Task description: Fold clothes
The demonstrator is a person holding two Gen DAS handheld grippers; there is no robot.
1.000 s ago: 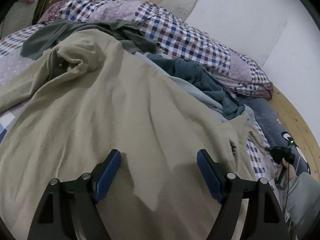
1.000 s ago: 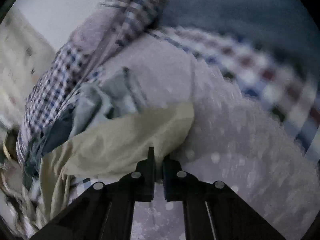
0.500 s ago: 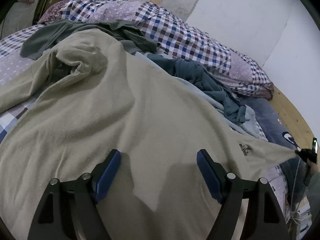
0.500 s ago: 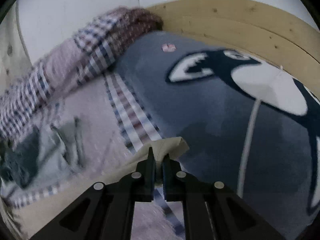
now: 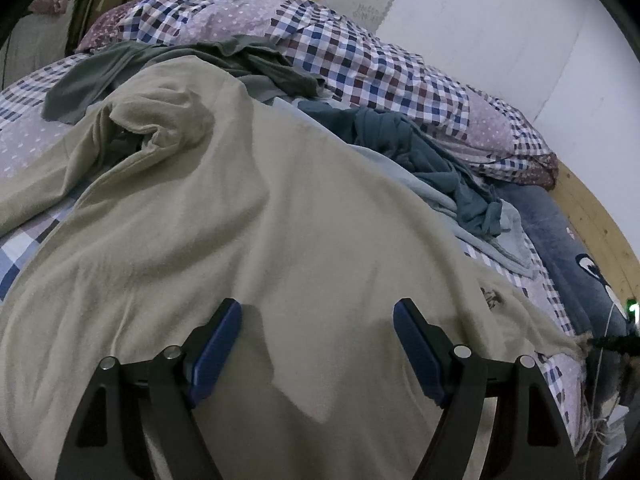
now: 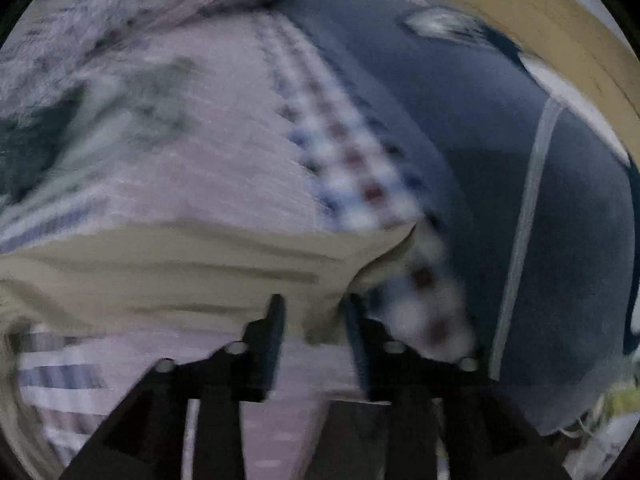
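A large beige garment (image 5: 280, 220) lies spread across the bed, with a small dark logo near its right corner. My left gripper (image 5: 318, 312) hovers just above its near part, open, blue pads wide apart with nothing between them. The garment's right corner is drawn out to my right gripper (image 5: 618, 345) at the frame's far right edge. In the blurred right wrist view, my right gripper (image 6: 314, 312) has its jaws parted, and the beige corner (image 6: 180, 264) lies between and beyond them.
A teal garment (image 5: 432, 160) and a grey-green one (image 5: 120, 76) lie bunched behind the beige one. A checked quilt (image 5: 360, 56) is heaped at the back. A dark blue cartoon pillow (image 6: 520, 160) sits to the right, against the wooden bed frame (image 5: 592, 216).
The right gripper pulled the beige corner out to the right, stretching the garment flat, then parted its jaws from shut. The left gripper has stayed in place.
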